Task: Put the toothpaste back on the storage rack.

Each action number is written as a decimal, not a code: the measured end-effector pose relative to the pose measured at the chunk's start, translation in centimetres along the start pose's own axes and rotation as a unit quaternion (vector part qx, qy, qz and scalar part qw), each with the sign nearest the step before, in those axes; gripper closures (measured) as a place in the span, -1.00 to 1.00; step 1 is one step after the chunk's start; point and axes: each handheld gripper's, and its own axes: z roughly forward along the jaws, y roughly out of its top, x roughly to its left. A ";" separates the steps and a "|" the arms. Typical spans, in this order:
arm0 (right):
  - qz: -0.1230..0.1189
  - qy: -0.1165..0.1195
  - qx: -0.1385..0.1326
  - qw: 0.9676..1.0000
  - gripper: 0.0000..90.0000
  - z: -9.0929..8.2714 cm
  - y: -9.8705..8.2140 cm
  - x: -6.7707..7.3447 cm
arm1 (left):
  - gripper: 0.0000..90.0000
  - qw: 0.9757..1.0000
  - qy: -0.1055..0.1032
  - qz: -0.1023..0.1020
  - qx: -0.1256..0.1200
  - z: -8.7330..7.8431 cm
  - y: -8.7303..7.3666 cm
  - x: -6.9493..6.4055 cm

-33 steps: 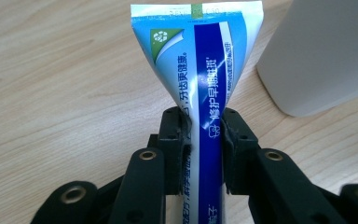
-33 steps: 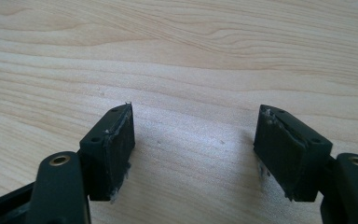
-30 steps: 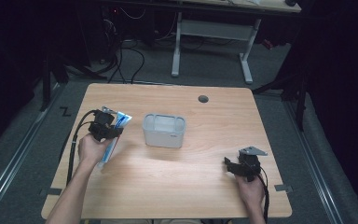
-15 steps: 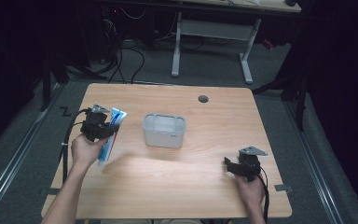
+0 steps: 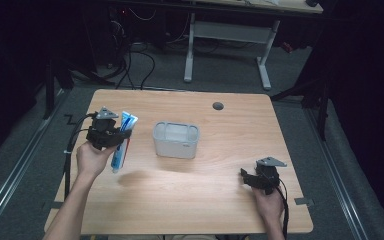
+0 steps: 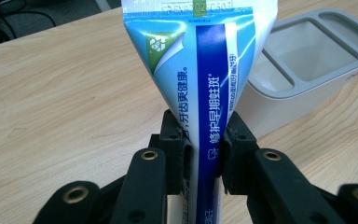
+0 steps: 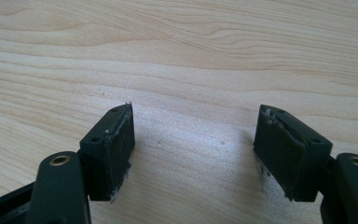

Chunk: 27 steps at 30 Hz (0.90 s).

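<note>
In the high view we are seeing the left tongs [image 5: 114, 134] at the left of the frame, over the left part of the wooden desk [image 5: 210, 200]. They are pinching a blue and white toothpaste tube [image 5: 121, 142], which is hanging lifted above the desk surface and casting a soft shadow lower in the frame. In the left gripper view we are looking along the two black jaws, and they are pressing on the narrow lower part of the tube from both sides, while its wide flat end is pointing to the top of the frame. Just to the right of the tube a grey container [image 5: 176, 140] with compartments is standing near the middle of the desk. At the lower right of the high view the right tongs [image 5: 246, 178] are resting low over the desk, well apart from the container. In the right gripper view we are seeing their jaws spread wide, with bare wood between them
</note>
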 end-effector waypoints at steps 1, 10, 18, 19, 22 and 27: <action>0.001 0.000 0.000 1.000 -0.36 0.0 0.0 0.0 | 0.65 1.000 0.002 0.004 -0.002 -0.1 0.2 -0.1; -0.001 0.001 0.001 1.000 -0.36 0.0 0.0 0.0 | 0.65 0.999 -0.023 -0.011 -0.027 -0.7 0.7 -0.5; -0.002 0.000 0.000 1.000 -0.36 0.0 0.0 0.0 | 0.65 0.997 -0.045 -0.028 -0.055 -1.6 1.2 -0.5; 0.001 0.001 0.001 1.000 -0.36 0.0 0.0 0.0 | 0.65 0.997 -0.042 -0.024 -0.063 -1.8 1.4 -0.7; -0.001 0.001 0.000 1.000 -0.36 0.0 0.0 0.0 | 0.65 0.996 -0.045 -0.022 -0.070 -1.9 1.7 -0.9; -0.001 0.001 0.000 1.000 -0.36 0.0 0.0 0.0 | 0.65 0.994 -0.059 -0.030 -0.084 -2.0 2.2 -1.2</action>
